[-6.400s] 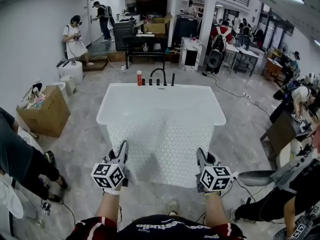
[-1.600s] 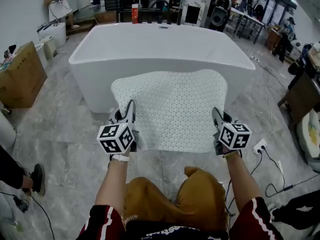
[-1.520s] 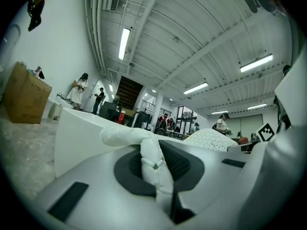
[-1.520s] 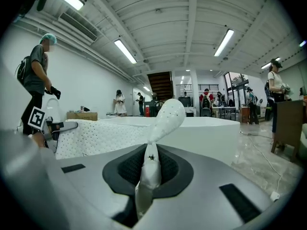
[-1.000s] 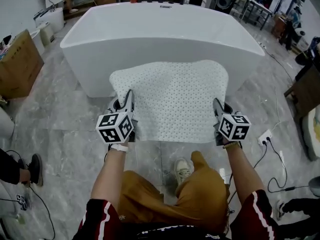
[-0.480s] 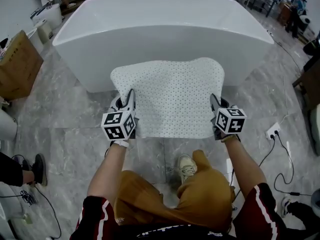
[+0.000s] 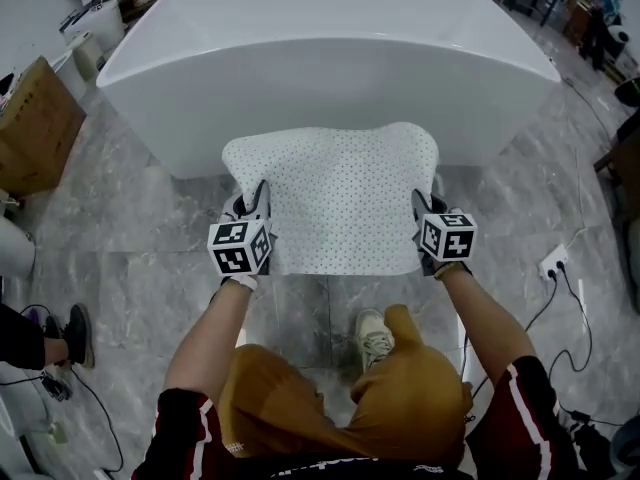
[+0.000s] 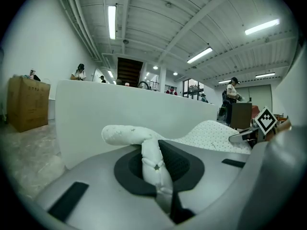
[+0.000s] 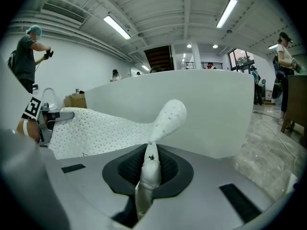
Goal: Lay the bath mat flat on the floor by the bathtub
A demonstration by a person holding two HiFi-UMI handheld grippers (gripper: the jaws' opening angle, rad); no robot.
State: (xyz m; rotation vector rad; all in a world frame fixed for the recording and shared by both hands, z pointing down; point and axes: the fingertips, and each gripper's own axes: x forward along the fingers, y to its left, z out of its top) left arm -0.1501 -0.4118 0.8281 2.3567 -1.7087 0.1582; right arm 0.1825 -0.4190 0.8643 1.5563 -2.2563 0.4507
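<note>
Item: white perforated bath mat (image 7: 345, 203). Held above floor, spread between your two claws, far edge toward bathtub (image 7: 330, 68) side wall.
Your left claw (image 7: 262, 190): jaws clamped on mat's near-left corner, fabric bunched between pads.
Your right claw (image 7: 421, 200): jaws clamped on mat's near-right corner, same bunching.
Bathtub: white, freestanding, straight ahead of you.
Floor (image 7: 120, 238): grey marble-look tile, under mat.
Cardboard box (image 7: 30, 128): on floor, left of tub.
Your shoe (image 7: 372, 333): on floor, just behind mat's near edge.
</note>
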